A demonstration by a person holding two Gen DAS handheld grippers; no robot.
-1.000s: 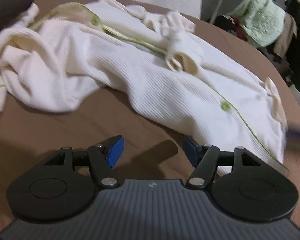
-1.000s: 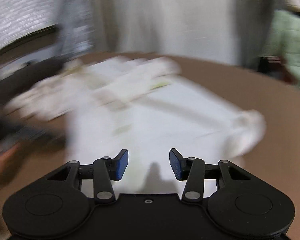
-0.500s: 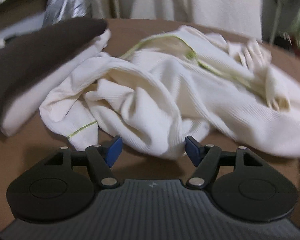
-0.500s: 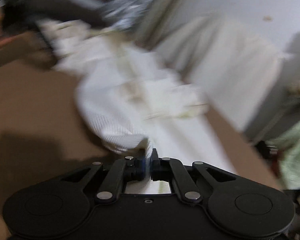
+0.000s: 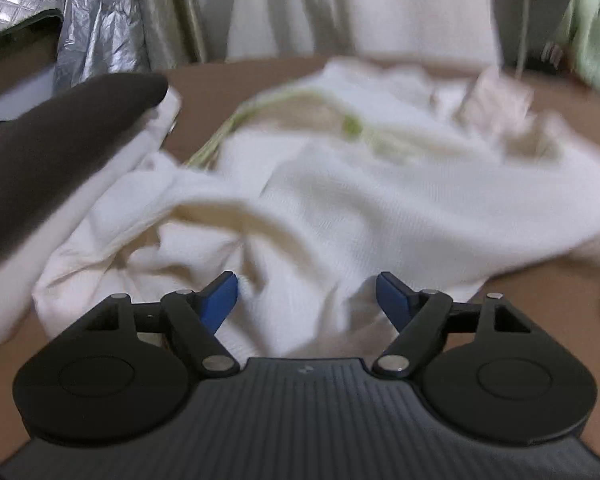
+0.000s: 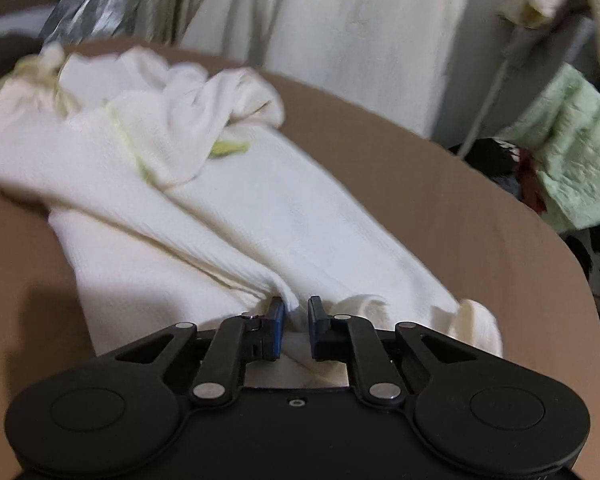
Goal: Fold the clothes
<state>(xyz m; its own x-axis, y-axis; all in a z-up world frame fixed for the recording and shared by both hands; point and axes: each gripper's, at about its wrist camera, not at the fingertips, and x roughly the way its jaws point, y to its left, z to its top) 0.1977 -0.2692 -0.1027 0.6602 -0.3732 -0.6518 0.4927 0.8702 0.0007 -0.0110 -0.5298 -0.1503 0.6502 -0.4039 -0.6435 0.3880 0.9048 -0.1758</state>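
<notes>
Compared with half a second ago, the cream ribbed knit garment with green piping (image 6: 204, 208) is being stretched out straighter along the brown round table (image 6: 480, 240), and the right view is being aimed lower at the tabletop. The left gripper (image 5: 306, 298) has been brought in closer, so cloth is now lying between its spread blue pads. One garment is being handled; two grippers are being used; one green button (image 5: 351, 125) is being seen. The right gripper (image 6: 296, 322) is being kept nearly closed, a fold of the near hem being pinched. The left gripper is being held wide apart, gripping nothing. A dark brown folded cloth (image 5: 56, 136) is lying far left.
</notes>
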